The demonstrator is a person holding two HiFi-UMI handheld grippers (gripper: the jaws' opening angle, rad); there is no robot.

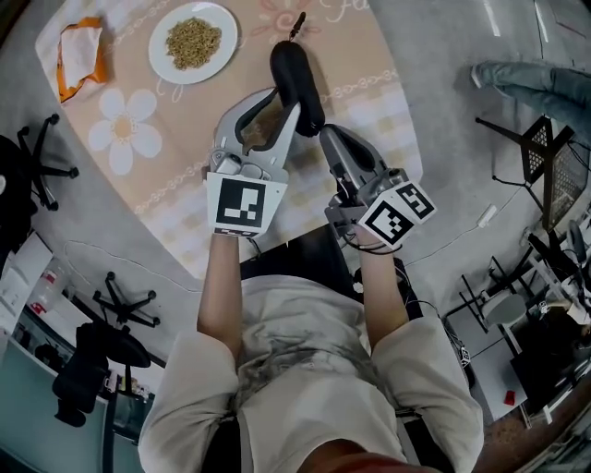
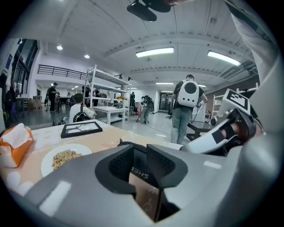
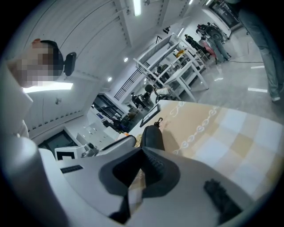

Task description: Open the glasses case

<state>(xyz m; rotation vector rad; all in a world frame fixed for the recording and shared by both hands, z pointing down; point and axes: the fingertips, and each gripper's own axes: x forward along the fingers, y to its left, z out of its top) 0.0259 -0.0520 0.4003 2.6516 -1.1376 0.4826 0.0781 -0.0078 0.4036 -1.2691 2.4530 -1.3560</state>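
Head view shows the person seated at a table (image 1: 185, 189) covered with a floral cloth, both arms stretched forward. The glasses case (image 1: 295, 69), black and oblong, lies on the cloth towards 12 o'clock from the person, its long axis running roughly from 12 to 6 o'clock, with a small clip (image 1: 297, 23) at its far end. The left gripper (image 1: 284, 102) reaches the case from about 7 o'clock, one jaw on each side of the near half. In the left gripper view its tongs (image 2: 140, 153) stand narrowly apart and pinch the case (image 2: 138, 170), whose black side with pale lettering fills the slot between the pads. The right gripper (image 1: 325, 131) comes in from about 5 o'clock, its tip at the near end of the case. In the right gripper view its tongs (image 3: 142, 150) are pressed together at the tips, with only a sliver of cloth showing lower down between them, and the case (image 3: 153, 135) lies just beyond them at 12 o'clock; I cannot tell whether anything thin is caught at the tips. A white plate (image 1: 162, 32) of pale grain (image 1: 192, 42) sits at about 10 o'clock from the case, well apart from it. An orange bag (image 1: 78, 55) lies at 9 o'clock from the plate, near the table edge.
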